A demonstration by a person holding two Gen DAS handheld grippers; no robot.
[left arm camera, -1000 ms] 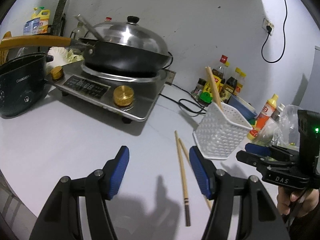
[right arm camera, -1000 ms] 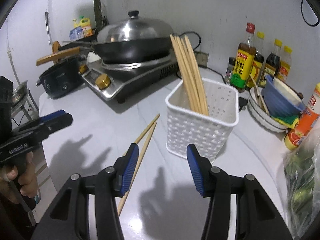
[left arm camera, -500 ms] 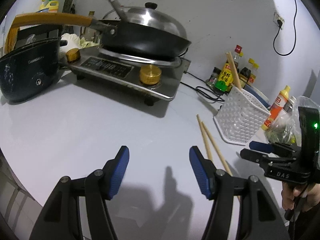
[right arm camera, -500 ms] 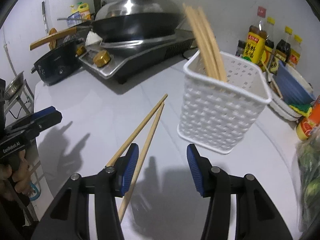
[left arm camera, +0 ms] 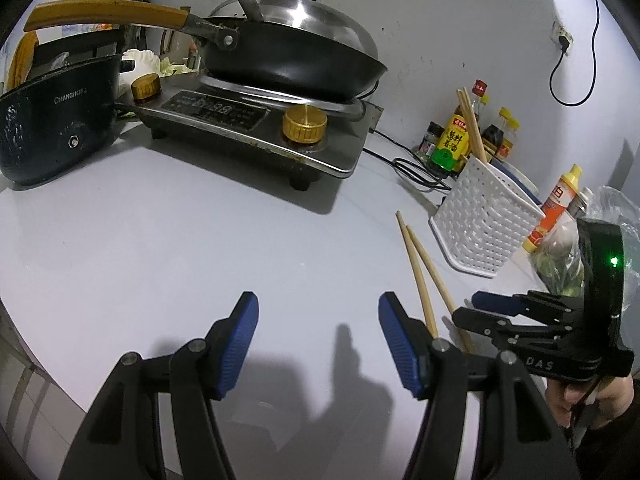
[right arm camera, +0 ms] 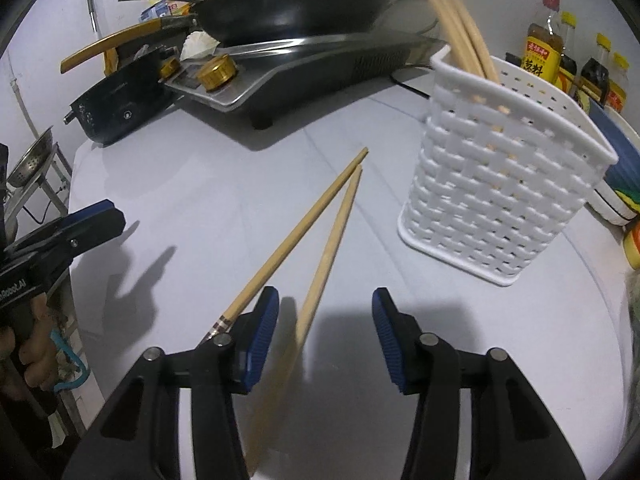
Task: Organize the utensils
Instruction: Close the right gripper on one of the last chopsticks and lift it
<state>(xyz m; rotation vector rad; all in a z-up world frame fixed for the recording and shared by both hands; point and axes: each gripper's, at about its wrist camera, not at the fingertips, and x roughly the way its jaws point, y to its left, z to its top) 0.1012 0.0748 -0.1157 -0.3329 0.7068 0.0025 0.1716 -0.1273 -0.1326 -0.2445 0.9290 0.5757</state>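
Chopsticks: near ends hidden under the closing, still-unclamped right hand-held gripper; left open.

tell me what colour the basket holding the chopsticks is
White, with a woven lattice pattern: the basket shows best in the right wrist view.

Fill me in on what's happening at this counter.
A person is tidying chopsticks with a hand-held gripper in each hand. The right hand-held gripper is low over two loose chopsticks lying on the white counter. Its jaws have just been closing; one chopstick runs between them, not yet pinched, and the other passes outside. The left hand-held gripper hangs open and empty nearby. The white basket beside them already holds several chopsticks.
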